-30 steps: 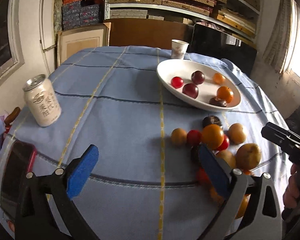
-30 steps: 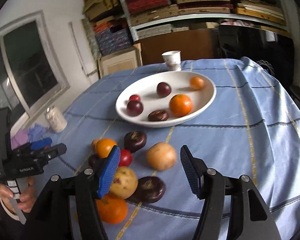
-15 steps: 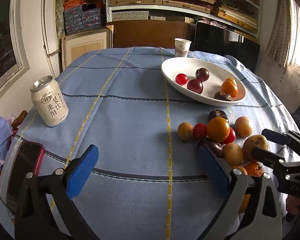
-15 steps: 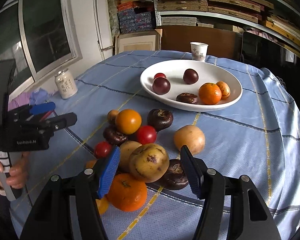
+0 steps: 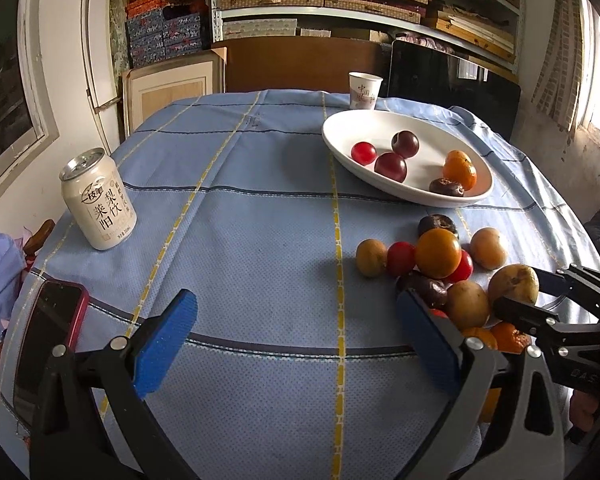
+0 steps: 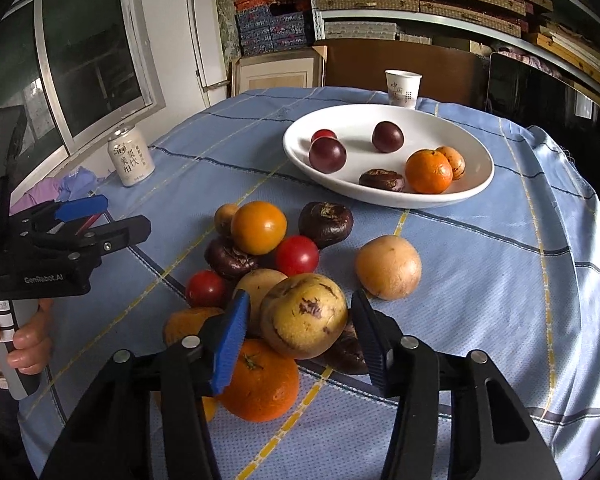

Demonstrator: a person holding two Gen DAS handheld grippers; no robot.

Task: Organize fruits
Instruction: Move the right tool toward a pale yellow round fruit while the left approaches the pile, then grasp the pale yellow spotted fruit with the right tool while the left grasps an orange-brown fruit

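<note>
The right gripper (image 6: 300, 328) is closing its jaws around a yellow speckled fruit (image 6: 304, 316) atop the pile, probably to carry it to the white bowl (image 6: 476, 184) beyond. The left gripper (image 5: 296, 340) waits open over bare blue cloth (image 5: 240, 240), holding nothing.

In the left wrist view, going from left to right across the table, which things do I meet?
Phone in a red case → drink can → left tool → small brownish fruit at the left edge of the heap → big orange fruit → right tool.
</note>
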